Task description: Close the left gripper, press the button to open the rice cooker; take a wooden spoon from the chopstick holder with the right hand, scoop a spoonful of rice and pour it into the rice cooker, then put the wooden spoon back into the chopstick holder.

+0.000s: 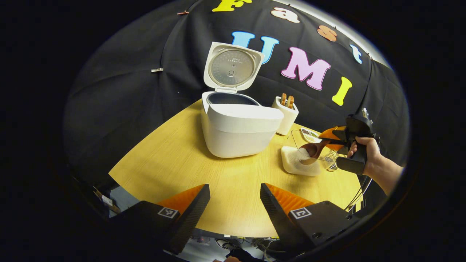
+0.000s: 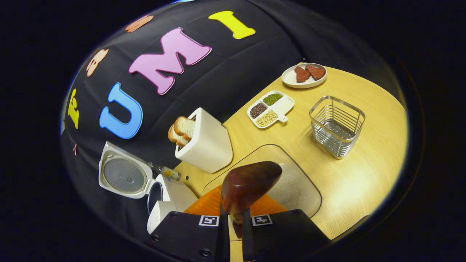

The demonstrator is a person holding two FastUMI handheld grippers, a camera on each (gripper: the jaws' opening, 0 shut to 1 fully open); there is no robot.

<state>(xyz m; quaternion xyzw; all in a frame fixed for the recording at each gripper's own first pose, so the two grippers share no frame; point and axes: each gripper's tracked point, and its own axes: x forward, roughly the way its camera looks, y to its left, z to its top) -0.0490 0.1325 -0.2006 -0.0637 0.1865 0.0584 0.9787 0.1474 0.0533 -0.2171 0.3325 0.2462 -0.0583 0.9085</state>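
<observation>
The white rice cooker (image 1: 236, 127) stands on the wooden table with its lid (image 1: 232, 67) up and the dark pot showing. My left gripper (image 1: 235, 187) hovers open over the table's near edge, well short of the cooker. To the right, a hand holds my right gripper (image 1: 333, 141), shut on the handle of the wooden spoon (image 1: 312, 150). The spoon's bowl dips into the clear rice container (image 1: 291, 163). In the right gripper view the spoon (image 2: 249, 185) points away from my right gripper (image 2: 235, 214), its rounded back up, over the rice (image 2: 295, 189). The wire chopstick holder (image 2: 336, 125) stands beyond.
A white toaster (image 2: 205, 143) with bread slices stands between the cooker (image 2: 167, 203) and the rice container. A divided dish of beans (image 2: 270, 108) and a plate with red pieces (image 2: 304, 75) lie near the far table edge. The black cloth wall backs the table.
</observation>
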